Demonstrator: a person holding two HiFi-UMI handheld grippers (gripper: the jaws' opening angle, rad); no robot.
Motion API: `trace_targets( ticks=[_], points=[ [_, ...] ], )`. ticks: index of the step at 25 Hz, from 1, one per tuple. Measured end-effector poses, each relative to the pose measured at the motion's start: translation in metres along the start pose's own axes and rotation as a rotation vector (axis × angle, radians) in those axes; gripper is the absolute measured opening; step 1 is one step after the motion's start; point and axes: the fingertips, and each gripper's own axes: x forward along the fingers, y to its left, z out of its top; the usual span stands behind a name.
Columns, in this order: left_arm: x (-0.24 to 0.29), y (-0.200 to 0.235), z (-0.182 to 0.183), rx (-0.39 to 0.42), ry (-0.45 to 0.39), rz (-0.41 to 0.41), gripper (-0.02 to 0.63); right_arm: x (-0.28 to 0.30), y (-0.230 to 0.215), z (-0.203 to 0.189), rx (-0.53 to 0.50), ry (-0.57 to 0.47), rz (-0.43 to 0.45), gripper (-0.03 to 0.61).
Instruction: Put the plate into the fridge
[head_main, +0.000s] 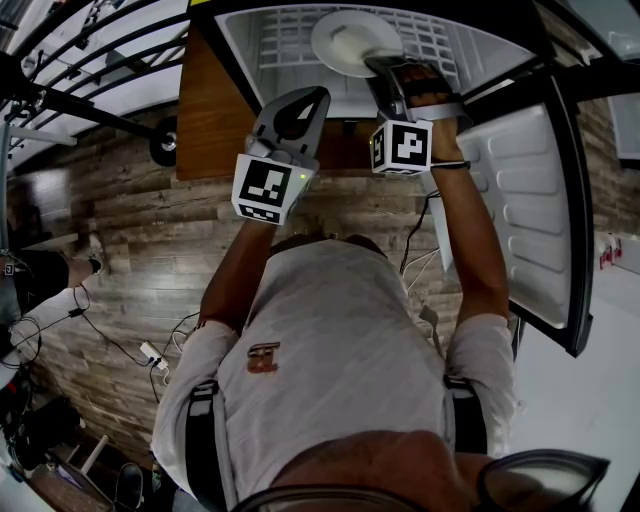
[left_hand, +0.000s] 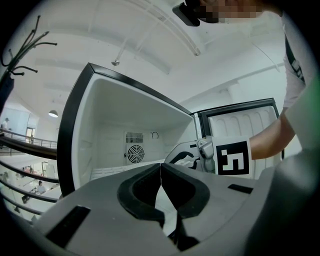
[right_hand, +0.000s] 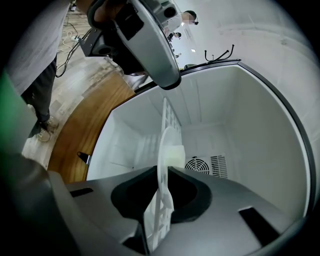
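Now, your right claw (head_main: 383, 63) is clenched on the rim of the white plate (head_main: 345, 40). The plate is already inside the open fridge (head_main: 500, 70), reaching forward from the jaws over the white wire shelf (head_main: 285, 45). In the right gripper view the plate stands edge-on between the jaws, with the shelf grid close along one face; I cannot tell if they touch. So the step in hand, I judge, is the setting down. Lower the claw slowly and level, so that the whole bottom of the plate meets the wires at once and not the far rim first, because a plate held by one edge likes to tip away from the jaws. Do not loosen the jaws before you feel the shelf carry the weight. Then open them only a little and draw the claw straight back toward you, otherwise a jaw may catch the rim and drag the plate along the wires. Your left claw (head_main: 314, 98) grasps nothing, its jaws pressed together, and it hangs to the left of the right claw, just outside the fridge opening. The fridge door (head_main: 530, 200) stands open to the right of the claw, so mind your elbow there when you withdraw.
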Motion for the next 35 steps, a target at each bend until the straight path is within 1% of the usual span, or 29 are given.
trace_targets(
  ticks=[20,22,23,24,30,35],
  points=[
    [-0.003,-0.006,0.000,0.013,0.006,-0.007,0.020,-0.015,0.009,0.000,0.036,-0.021,-0.022,0.049],
    [-0.003,-0.006,0.000,0.015,0.007,-0.008,0.020,-0.014,0.010,-0.001,0.040,-0.017,-0.016,0.068],
    [-0.003,-0.006,0.000,0.016,0.008,-0.009,0.020,-0.014,0.010,-0.001,0.042,-0.014,-0.013,0.102],
    [-0.003,-0.007,0.000,0.016,0.008,-0.009,0.020,-0.014,0.011,-0.002,0.044,-0.012,-0.010,0.114],
    [-0.004,-0.008,-0.002,0.017,0.012,-0.013,0.020,-0.019,0.011,-0.002,0.056,-0.015,-0.023,0.118],
    [-0.003,-0.007,-0.001,0.016,0.009,-0.017,0.020,-0.030,0.006,0.000,0.103,-0.036,-0.038,0.118]
  ],
)
